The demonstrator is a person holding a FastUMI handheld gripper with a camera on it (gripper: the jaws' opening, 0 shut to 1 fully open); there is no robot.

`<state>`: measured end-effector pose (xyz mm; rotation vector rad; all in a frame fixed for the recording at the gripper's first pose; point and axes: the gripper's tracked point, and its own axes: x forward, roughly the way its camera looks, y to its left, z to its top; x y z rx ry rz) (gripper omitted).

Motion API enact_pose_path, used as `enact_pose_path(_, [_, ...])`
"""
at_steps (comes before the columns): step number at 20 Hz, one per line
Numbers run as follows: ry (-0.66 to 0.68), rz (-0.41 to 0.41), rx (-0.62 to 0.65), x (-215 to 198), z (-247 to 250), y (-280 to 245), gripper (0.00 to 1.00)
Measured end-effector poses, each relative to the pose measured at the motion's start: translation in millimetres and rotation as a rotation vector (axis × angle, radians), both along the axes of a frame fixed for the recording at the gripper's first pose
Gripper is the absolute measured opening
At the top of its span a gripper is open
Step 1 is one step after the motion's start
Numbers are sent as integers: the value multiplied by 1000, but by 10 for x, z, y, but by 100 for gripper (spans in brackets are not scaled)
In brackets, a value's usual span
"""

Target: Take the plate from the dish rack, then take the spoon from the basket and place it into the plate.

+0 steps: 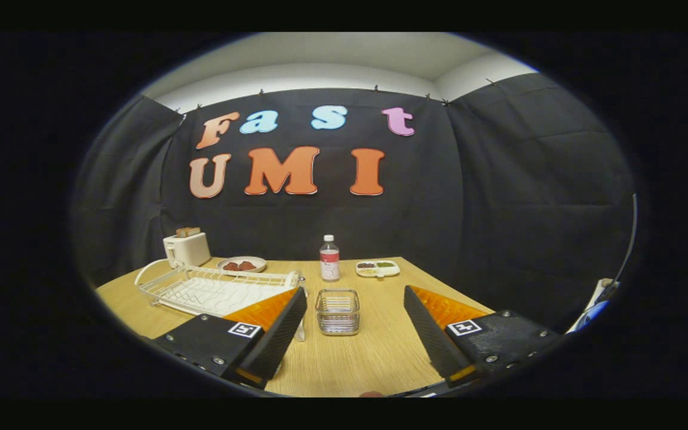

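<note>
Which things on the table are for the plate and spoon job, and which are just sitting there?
For the job:
- dish rack, ahead of the left finger
- basket, just ahead, between the fingers
- tool, fingers apart, holding nothing
I can't make out a plate in the rack or a spoon in the basket.

Just sitting there:
- toaster
- small plate of food
- bottle
- divided snack tray

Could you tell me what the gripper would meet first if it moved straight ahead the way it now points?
Most likely the small clear wire-lined basket, standing on the wooden table just ahead of the open gripper, between its fingers. The clear plastic bottle with a red label stands beyond; depth is uncertain.
</note>
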<state>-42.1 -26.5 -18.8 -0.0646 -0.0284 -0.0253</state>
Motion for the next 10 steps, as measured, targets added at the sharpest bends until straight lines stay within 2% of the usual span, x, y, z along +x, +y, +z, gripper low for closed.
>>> enact_pose_path(10, [21, 21, 4, 33, -137, 105, 97])
